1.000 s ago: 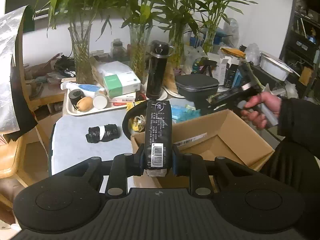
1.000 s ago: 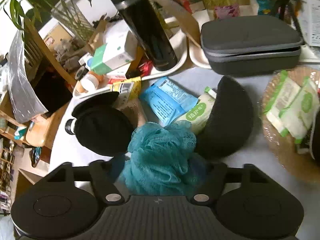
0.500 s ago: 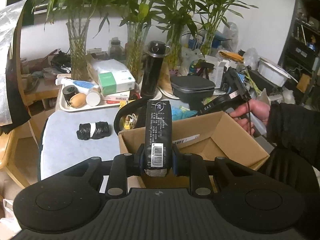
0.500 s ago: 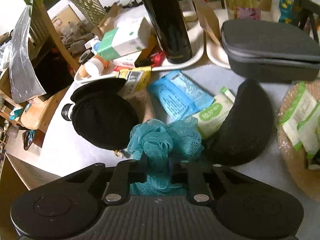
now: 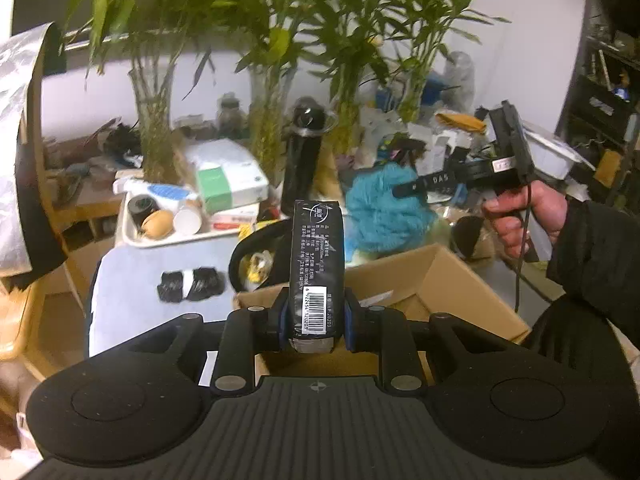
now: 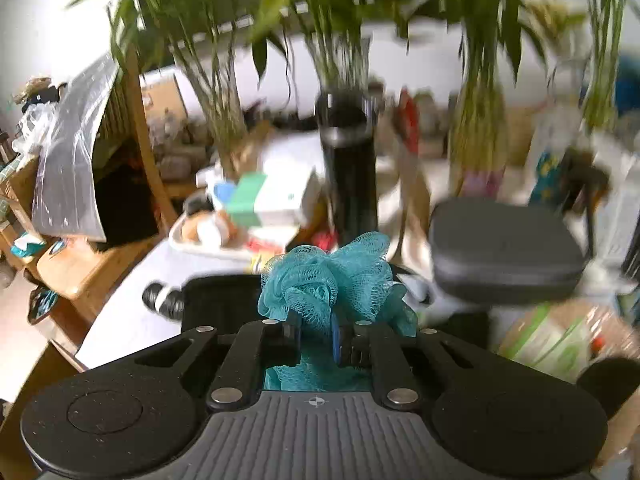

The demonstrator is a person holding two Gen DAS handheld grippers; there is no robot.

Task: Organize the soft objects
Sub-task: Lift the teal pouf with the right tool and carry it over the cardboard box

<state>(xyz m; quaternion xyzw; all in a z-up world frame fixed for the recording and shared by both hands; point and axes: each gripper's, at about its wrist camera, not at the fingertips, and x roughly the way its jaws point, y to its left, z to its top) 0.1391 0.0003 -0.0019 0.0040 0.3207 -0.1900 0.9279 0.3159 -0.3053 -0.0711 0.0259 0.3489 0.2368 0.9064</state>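
My left gripper (image 5: 316, 322) is shut on a black soft pack (image 5: 317, 268) with a barcode label, held upright above the near edge of an open cardboard box (image 5: 436, 284). My right gripper (image 6: 316, 338) is shut on a teal mesh bath puff (image 6: 332, 280). The puff also shows in the left wrist view (image 5: 380, 208), lifted above the table behind the box, with the right gripper (image 5: 404, 190) held by a hand. A black rolled bundle (image 5: 191, 285) with a white band lies on the table left of the box.
A white tray (image 5: 168, 236) of small items, a black flask (image 5: 302, 156), a green-and-white box (image 5: 230, 180) and glass vases of bamboo (image 5: 154, 120) stand at the back. A grey zip case (image 6: 504, 252) sits right. A black round pouch (image 5: 256, 252) lies behind the box.
My right gripper has closed on the teal puff and lifted it off the table, tilting up. My left gripper has drawn back a little with the black pack.
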